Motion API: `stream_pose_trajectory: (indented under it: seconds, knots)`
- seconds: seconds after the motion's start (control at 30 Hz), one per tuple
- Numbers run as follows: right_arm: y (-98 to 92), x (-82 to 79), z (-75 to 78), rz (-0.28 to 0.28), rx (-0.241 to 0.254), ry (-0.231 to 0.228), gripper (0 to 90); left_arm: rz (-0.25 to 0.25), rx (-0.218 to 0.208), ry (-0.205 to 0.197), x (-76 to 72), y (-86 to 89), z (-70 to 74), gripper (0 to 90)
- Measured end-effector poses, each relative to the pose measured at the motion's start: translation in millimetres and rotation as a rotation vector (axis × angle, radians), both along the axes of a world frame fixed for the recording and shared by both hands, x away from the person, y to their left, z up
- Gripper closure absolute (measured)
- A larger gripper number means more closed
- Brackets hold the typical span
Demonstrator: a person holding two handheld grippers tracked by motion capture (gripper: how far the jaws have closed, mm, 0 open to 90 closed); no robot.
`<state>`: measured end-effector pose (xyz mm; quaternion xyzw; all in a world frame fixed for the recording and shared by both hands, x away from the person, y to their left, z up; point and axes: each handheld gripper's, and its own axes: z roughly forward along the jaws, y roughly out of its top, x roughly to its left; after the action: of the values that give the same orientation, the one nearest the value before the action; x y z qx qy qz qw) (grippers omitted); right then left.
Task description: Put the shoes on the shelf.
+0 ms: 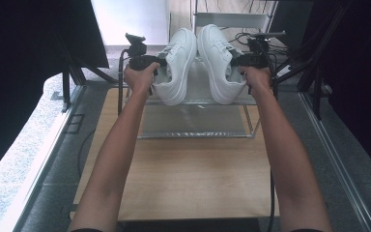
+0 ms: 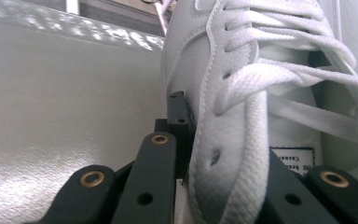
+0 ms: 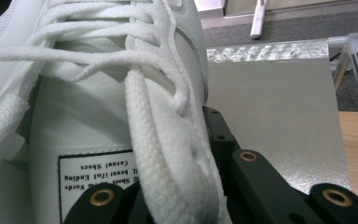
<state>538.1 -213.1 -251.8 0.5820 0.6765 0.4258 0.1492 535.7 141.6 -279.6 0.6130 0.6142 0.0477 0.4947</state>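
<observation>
The left shoe (image 1: 178, 63) and the right shoe (image 1: 218, 60), a pair of white lace-up sneakers, are being held side by side on the top tier of a metal shoe rack (image 1: 200, 135) that is standing at the far end of the wooden counter (image 1: 188, 179). Their toes are being pointed away from the person and their heels toward the rack's near rail. The left gripper (image 1: 155, 62) is being closed on the left shoe's outer side wall by the laces; in the left gripper view the upper (image 2: 223, 154) is being pinched between the two black jaws. The right gripper (image 1: 239, 60) is being clenched in the same way on the outer side of the right shoe (image 3: 168, 154), with the lace edge being squeezed between its jaws. Whether the soles are being fully rested on the silvery shelf sheet (image 3: 270, 107) cannot be told from these views.

The step in hand is judged to be the placing of the pair on the rack, nearly finished. For the next move, both shoes are probably to be settled flat and parallel, then the jaws are to be released and drawn back sideways so that no lace is being snagged and neither shoe is being tipped off the near edge.
</observation>
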Motion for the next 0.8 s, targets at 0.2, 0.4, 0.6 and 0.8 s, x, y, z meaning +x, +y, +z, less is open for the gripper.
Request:
stream_pose_trajectory:
  seconds: [0.2, 0.4, 0.6, 0.8]
  knots:
    - [1.0, 10.0, -7.7, -0.081, 0.011, 0.029, 86.7, 0.035, 0.002, 0.007, 4.3, -1.7, -0.5, 83.5]
    - [7.8, 18.4, -16.1, -0.122, 0.035, 0.057, 86.4, 0.057, -0.004, 0.036, 12.1, -9.8, -2.0, 82.1]
    - [17.9, 22.9, -24.5, -0.167, 0.076, 0.083, 85.3, 0.056, -0.022, 0.046, 16.3, -17.7, -3.7, 81.0]
    - [23.4, 26.0, -26.4, -0.175, 0.059, 0.064, 81.8, 0.075, -0.001, 0.075, 20.3, -22.3, -6.1, 78.2]
